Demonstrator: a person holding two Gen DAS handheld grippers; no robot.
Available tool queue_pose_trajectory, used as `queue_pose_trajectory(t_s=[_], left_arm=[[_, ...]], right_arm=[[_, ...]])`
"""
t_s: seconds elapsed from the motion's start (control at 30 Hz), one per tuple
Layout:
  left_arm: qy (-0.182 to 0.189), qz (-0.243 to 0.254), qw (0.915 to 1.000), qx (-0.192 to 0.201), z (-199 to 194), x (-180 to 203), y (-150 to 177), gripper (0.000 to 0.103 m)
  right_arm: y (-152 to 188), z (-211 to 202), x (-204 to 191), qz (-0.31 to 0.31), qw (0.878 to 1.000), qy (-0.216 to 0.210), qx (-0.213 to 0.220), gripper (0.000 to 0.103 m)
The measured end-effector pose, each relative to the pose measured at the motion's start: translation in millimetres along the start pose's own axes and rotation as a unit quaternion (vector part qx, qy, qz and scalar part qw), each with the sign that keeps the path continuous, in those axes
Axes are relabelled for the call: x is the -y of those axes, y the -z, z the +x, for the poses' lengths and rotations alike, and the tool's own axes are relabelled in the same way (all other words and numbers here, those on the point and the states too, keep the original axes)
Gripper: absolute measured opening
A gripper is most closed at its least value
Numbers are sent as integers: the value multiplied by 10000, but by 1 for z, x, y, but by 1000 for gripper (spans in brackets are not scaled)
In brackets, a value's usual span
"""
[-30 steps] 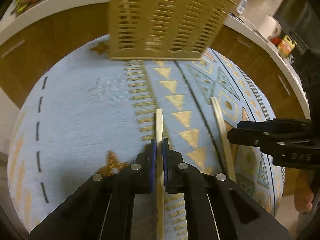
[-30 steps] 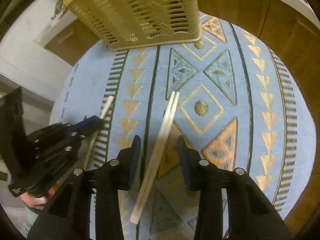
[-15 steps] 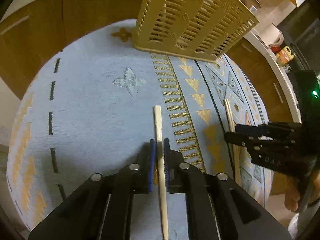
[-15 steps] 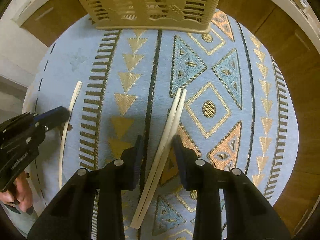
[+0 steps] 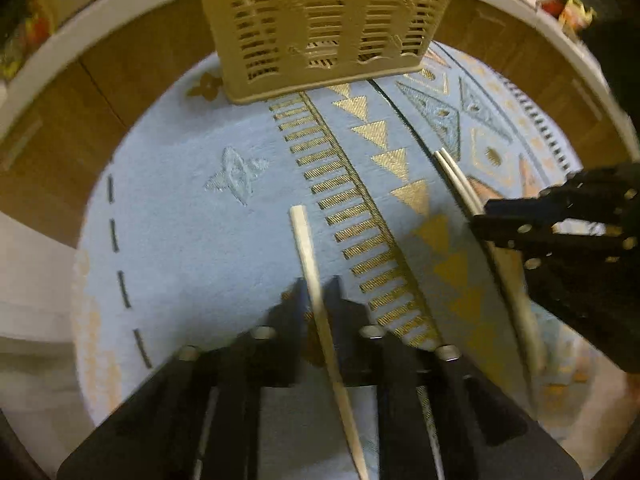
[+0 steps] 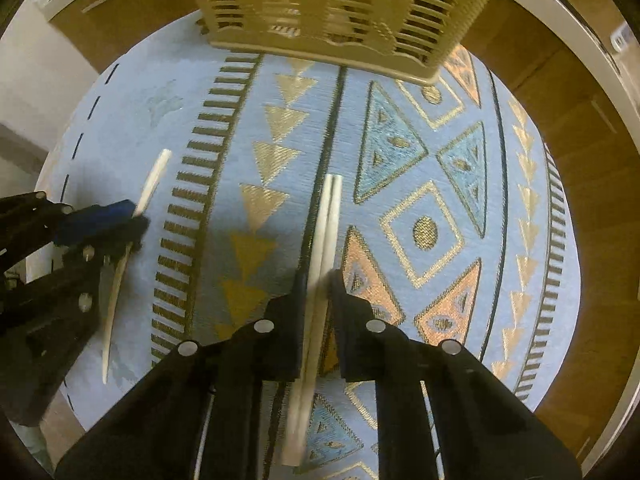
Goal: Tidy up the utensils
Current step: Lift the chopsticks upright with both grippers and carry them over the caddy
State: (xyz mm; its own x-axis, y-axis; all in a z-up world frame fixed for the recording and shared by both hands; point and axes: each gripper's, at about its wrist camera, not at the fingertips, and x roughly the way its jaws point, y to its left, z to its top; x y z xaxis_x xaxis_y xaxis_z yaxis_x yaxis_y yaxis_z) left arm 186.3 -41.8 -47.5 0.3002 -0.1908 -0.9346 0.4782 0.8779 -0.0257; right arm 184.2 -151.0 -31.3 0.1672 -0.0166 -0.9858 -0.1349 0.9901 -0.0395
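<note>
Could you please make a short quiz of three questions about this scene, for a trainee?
1. True or false: the left gripper is shut on a single chopstick.
2. How many chopsticks lie between the fingers of the right gripper? A) one B) two C) four
3. Fill in: the beige slotted ____ stands on the patterned blue cloth.

Key: 1 true. 2 B: the chopstick pair lies side by side; the jaws are closing on it. 3 basket.
</note>
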Motion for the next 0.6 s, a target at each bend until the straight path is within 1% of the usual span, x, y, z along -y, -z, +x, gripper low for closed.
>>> queue_pose_trajectory(t_s=[0.07, 0.1, 0.17, 0.23, 0.27, 0.3, 0.37, 0.43, 0.53, 0.57, 0.6], left_arm=[[19, -114, 9999, 95, 0, -2, 2, 5], [145, -235, 9995, 169, -2, -5, 3, 4], [455, -429, 9970, 447, -9, -12, 7, 4], [554, -561, 9945, 696, -19, -17, 10, 4], [620, -600, 9929, 817, -24, -18, 12, 4], [731, -657, 9897, 1045, -34, -19, 14, 4], [826, -705, 9845, 1376, -50, -19, 18, 4], [887, -745, 9799, 1627, -64, -17, 21, 4], [937, -745, 9704, 2096, -86, -13, 25, 4], [938, -744, 9678, 2215, -93, -14, 25, 4], [955, -746, 9631, 2401, -103, -12, 28, 4]], right_arm=[[1, -2, 4, 58, 9997, -214, 97, 10], [1, -4, 7, 81, 9993, -333, 168, 10], [8, -8, 18, 126, 9978, -547, 341, 10], [12, -19, 22, 145, 9955, -755, 558, 10], [16, -27, 24, 138, 9933, -858, 759, 10], [19, -33, 27, 131, 9917, -911, 901, 10], [30, -47, 31, 109, 9868, -1064, 1215, 10], [39, -57, 36, 84, 9820, -1168, 1485, 10], [54, -77, 46, 82, 9712, -1370, 1950, 10], [64, -87, 48, 54, 9660, -1402, 2171, 10], [69, -94, 51, 35, 9620, -1391, 2349, 10]])
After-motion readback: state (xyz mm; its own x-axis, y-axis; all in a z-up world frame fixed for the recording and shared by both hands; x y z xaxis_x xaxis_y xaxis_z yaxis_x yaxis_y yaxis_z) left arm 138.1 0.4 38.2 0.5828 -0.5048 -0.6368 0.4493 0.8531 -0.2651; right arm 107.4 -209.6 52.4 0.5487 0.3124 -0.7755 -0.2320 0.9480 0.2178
